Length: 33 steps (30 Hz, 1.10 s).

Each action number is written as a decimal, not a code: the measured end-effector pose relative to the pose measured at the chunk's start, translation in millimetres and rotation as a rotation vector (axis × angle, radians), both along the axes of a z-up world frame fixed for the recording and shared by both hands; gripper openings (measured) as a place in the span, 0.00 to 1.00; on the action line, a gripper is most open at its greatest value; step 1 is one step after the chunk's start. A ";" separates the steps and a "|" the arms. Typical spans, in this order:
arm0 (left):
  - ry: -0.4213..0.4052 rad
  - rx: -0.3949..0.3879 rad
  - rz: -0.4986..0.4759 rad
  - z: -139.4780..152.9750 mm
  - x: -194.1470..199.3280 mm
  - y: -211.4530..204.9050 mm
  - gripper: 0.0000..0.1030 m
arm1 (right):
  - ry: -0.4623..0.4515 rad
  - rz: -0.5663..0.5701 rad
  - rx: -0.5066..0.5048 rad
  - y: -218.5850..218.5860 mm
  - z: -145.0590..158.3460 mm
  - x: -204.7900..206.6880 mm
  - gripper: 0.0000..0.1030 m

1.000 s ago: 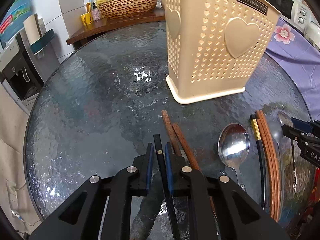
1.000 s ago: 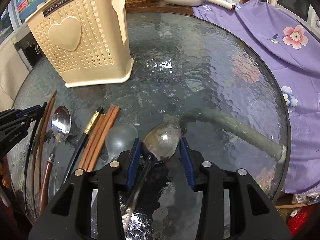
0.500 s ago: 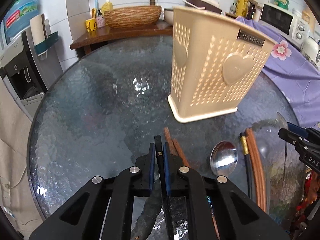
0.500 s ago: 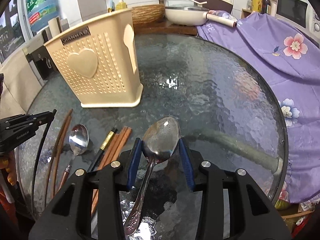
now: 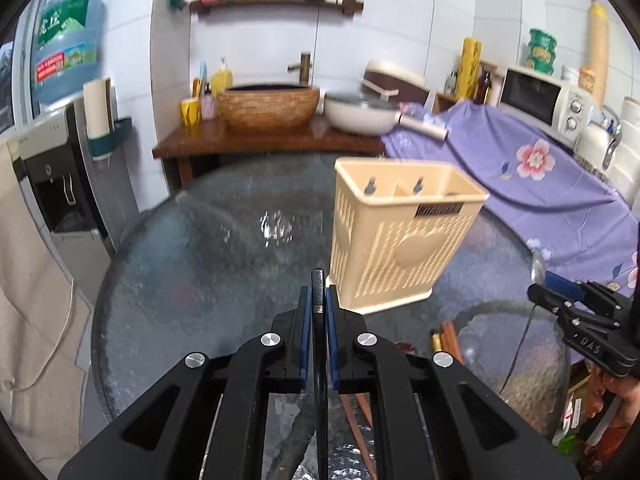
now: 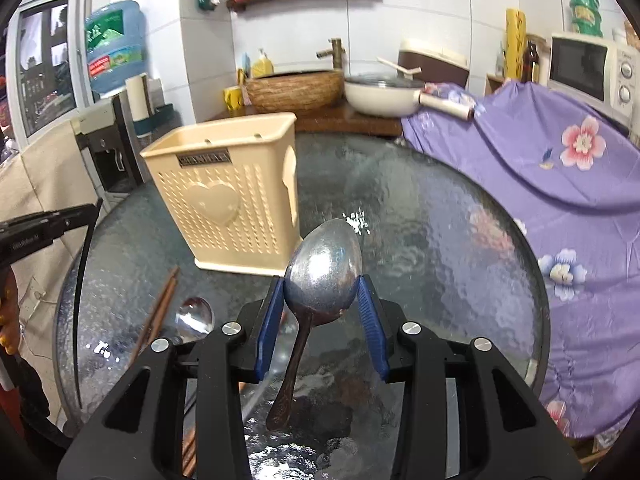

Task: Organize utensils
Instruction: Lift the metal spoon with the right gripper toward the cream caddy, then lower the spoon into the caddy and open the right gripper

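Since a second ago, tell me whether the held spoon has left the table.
Yes. The spoon, clamped in the right gripper, has risen: its bowl lay low over the glass table and now overlaps the cream utensil holder's base.

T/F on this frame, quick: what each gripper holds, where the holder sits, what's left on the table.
1. The right gripper is shut on a metal spoon by its bowl. True.
2. The left gripper is open with nothing in it. False: it is shut on a black chopstick.
3. The beige utensil holder lies on its side. False: it stands upright on the glass table.
4. A second spoon lies on the table beside brown chopsticks. True.
5. The held spoon is already in the holder. False: it is in the air in front of the holder.
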State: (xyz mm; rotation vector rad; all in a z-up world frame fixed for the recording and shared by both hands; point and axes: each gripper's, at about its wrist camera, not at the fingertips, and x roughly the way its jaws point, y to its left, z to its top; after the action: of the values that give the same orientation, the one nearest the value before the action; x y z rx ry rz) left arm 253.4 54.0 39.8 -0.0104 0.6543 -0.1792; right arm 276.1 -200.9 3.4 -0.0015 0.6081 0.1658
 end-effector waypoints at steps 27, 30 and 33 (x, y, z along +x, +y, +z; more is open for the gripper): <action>-0.182 -0.041 0.026 59.5 -38.5 13.6 0.07 | -0.151 0.082 -0.012 12.7 40.4 -32.2 0.38; -0.192 -0.037 0.024 64.2 -36.5 11.8 0.07 | -0.158 0.092 -0.021 16.5 41.8 -31.4 0.38; -0.198 -0.029 0.022 66.0 -34.2 9.2 0.07 | -0.158 0.099 -0.024 19.4 42.2 -29.1 0.38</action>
State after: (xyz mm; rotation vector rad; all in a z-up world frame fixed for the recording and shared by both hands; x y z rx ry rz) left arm 219.3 63.2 105.8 -0.0277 0.4536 -0.1664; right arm 246.9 -181.5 45.6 -0.0678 0.4527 0.2520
